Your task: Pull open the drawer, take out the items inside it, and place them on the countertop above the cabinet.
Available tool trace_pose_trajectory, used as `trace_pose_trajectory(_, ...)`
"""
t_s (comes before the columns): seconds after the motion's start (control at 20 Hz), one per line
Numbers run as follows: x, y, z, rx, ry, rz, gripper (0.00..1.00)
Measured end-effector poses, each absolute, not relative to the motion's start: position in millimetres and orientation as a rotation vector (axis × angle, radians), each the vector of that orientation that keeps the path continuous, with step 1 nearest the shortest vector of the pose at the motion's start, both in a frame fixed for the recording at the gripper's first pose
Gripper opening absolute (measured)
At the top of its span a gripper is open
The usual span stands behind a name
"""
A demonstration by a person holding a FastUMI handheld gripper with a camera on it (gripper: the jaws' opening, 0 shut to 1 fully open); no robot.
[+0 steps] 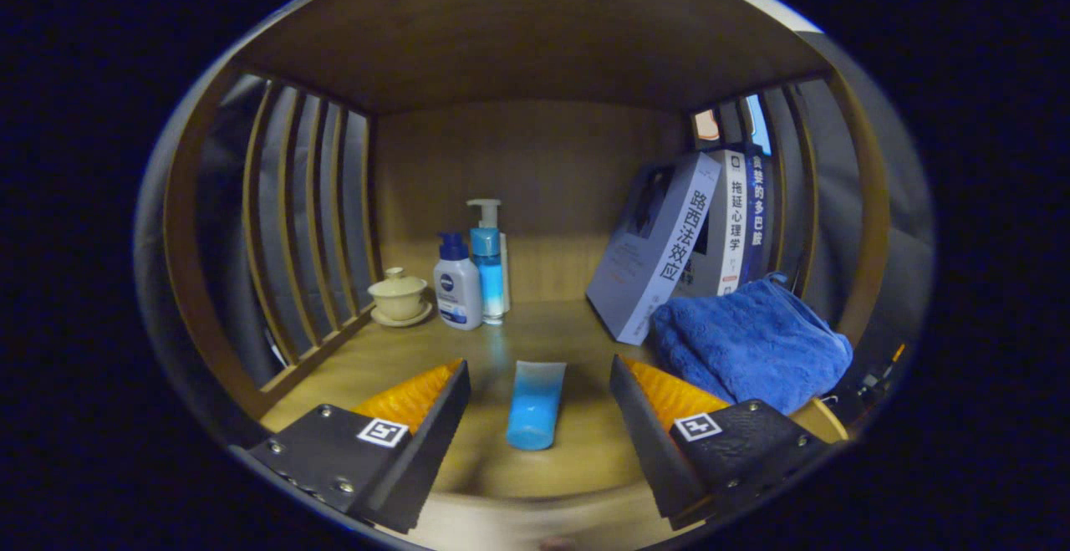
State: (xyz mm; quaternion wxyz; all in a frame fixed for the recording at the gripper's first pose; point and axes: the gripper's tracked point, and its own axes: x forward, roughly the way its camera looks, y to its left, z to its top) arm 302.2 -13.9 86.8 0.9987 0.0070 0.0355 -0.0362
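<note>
Lying flat on the wooden countertop point(535, 325), a blue tube point(535, 405) rests in the gap between the two fingers of the gripper point(539, 405), with bare wood showing on each side of it, so neither finger touches it. The jaws stand wide apart and hold nothing. The tube's paler end points away from the fingers, toward the back panel, and its darker, rounded end lies nearer the camera. Beyond the fingers on the left, a white pump bottle with a blue cap point(457, 283) stands upright, and just beside it, touching or nearly so, a taller clear-blue pump bottle point(488, 262) stands upright too. Further left, near the slatted side wall point(309, 225), a cream lidded cup point(399, 293) sits on its saucer. On the right, a folded blue towel point(752, 346) lies just ahead of the right finger, its nearer edge hidden behind that finger. Behind the towel, a grey-blue book point(656, 250) leans tilted against two more books point(740, 225) that stand nearly upright by the right slats. A wooden shelf board point(518, 41) roofs the whole compartment. The drawer itself cannot be made out.
</note>
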Motion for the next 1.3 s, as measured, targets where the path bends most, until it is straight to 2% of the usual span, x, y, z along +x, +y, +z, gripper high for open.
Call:
trace_pose_trajectory(0.45, 190.7, 18.2, 103.1, 0.023, 0.067, 0.028, 1.0)
trace_pose_trajectory(0.75, 115.2, 8.6, 118.1, 0.118, 0.053, 0.038, 1.0)
trace_pose_trajectory(1.3, 8.7, -18.6, 87.0, 0.098, -0.038, 0.045, 1.0)
